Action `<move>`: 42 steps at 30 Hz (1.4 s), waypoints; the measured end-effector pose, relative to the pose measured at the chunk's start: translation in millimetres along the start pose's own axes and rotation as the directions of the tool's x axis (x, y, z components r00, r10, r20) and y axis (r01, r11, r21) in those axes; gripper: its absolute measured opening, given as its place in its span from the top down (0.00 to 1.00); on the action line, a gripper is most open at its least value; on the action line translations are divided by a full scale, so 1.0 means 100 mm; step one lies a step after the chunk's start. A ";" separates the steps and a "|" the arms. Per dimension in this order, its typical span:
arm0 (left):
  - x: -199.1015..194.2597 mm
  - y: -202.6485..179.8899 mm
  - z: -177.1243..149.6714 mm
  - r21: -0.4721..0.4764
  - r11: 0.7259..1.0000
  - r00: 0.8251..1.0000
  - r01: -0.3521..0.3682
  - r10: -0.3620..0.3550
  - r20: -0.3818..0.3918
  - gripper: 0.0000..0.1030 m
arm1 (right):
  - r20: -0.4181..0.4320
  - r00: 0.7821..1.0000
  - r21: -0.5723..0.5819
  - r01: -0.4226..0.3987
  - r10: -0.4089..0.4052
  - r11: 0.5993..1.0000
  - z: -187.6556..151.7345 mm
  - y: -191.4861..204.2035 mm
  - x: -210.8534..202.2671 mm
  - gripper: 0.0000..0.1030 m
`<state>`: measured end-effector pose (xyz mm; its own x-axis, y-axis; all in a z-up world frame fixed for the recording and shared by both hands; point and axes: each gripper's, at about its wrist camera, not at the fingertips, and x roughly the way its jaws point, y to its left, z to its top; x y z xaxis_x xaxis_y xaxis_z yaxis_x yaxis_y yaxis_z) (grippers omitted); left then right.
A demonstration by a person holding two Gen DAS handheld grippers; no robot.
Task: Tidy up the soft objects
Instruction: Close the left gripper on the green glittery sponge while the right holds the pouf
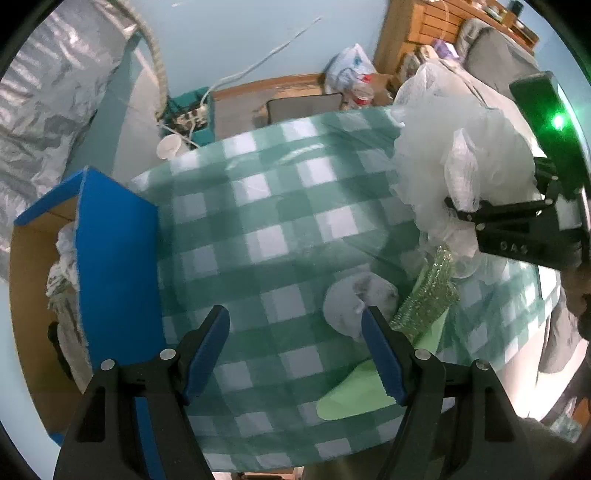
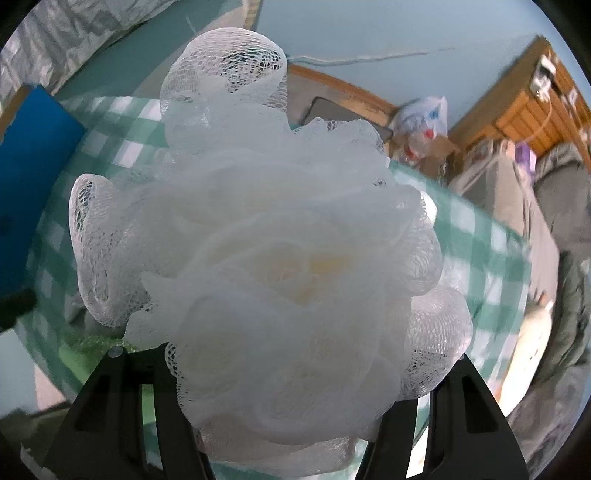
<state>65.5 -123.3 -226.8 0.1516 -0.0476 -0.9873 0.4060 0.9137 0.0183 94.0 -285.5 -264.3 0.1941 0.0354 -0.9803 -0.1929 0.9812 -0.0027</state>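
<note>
My right gripper [image 1: 461,214] is shut on a white mesh bath loofah [image 1: 454,155] and holds it above the right side of the checked table. In the right wrist view the loofah [image 2: 277,258] fills the frame and hides the fingertips. My left gripper [image 1: 295,347] is open and empty, low over the green-and-white checked cloth [image 1: 258,221]. A white round pad [image 1: 351,299], a glittery green scrubber [image 1: 428,295] and a flat light-green cloth [image 1: 354,395] lie on the table by its right finger. A blue cardboard box [image 1: 114,266] at the left holds white soft items [image 1: 62,266].
A white cup [image 1: 171,146] stands beyond the table's far left edge. Past the table are a teal crate with a power strip [image 1: 192,114], a plastic bag [image 1: 349,70] and wooden furniture [image 1: 424,29]. A silver foil sheet [image 1: 44,92] hangs at the far left.
</note>
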 end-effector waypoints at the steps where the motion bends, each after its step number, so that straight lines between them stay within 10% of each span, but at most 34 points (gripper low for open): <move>1: 0.01 -0.03 -0.01 0.009 1.000 1.000 0.002 -0.002 -0.002 0.27 | -0.001 1.000 0.012 -0.006 0.006 1.000 -0.03 -0.02 -0.02 0.44; 36: 0.45 -1.04 0.22 0.261 0.949 0.981 0.177 -0.150 -0.123 0.27 | 0.018 0.997 0.248 -0.075 0.072 0.966 -0.90 -0.46 -0.31 0.43; 42: 0.54 -1.10 0.23 0.291 0.937 0.976 0.194 -0.154 -0.154 0.59 | 0.015 0.996 0.277 -0.084 0.083 0.957 -0.97 -0.48 -0.29 0.43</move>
<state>49.4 -235.6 -279.0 -0.0536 -0.1248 -0.9907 0.6716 0.7297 -0.1282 4.2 -352.2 -255.4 0.1917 0.1192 -0.9742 0.0658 0.9888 0.1339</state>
